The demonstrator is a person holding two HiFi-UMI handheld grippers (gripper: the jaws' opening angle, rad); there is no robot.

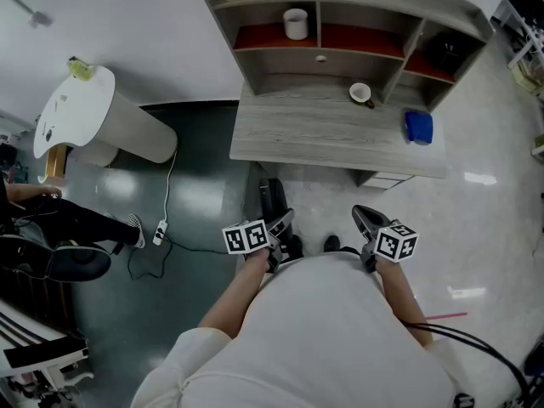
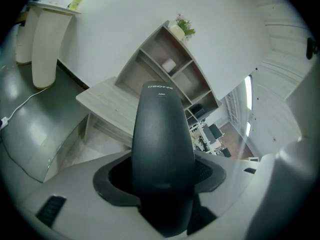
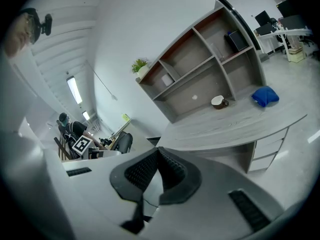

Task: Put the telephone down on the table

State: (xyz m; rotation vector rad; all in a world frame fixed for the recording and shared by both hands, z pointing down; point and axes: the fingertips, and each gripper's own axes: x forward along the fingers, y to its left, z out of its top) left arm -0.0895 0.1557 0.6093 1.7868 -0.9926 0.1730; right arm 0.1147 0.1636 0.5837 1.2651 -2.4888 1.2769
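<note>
The left gripper (image 1: 283, 225) is clamped on the telephone (image 2: 162, 149), a dark handset wedged between its jaws. The handset's long axis runs along the gripper's own line, and its rounded far end sticks out past the jaw tips and tilts down toward the table (image 2: 107, 102) ahead. It is held in the air, apart from the table. Beside it, the right gripper (image 3: 158, 156) holds nothing, and its pads meet at the tips.

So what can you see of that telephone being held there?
The telephone is a slim, dark grey handset, matte plastic by its look, with a rounded end and small pale print near the tip. It stands clamped between the jaws of the left hand-held gripper, pointing toward the grey table, not yet touching it.
</note>
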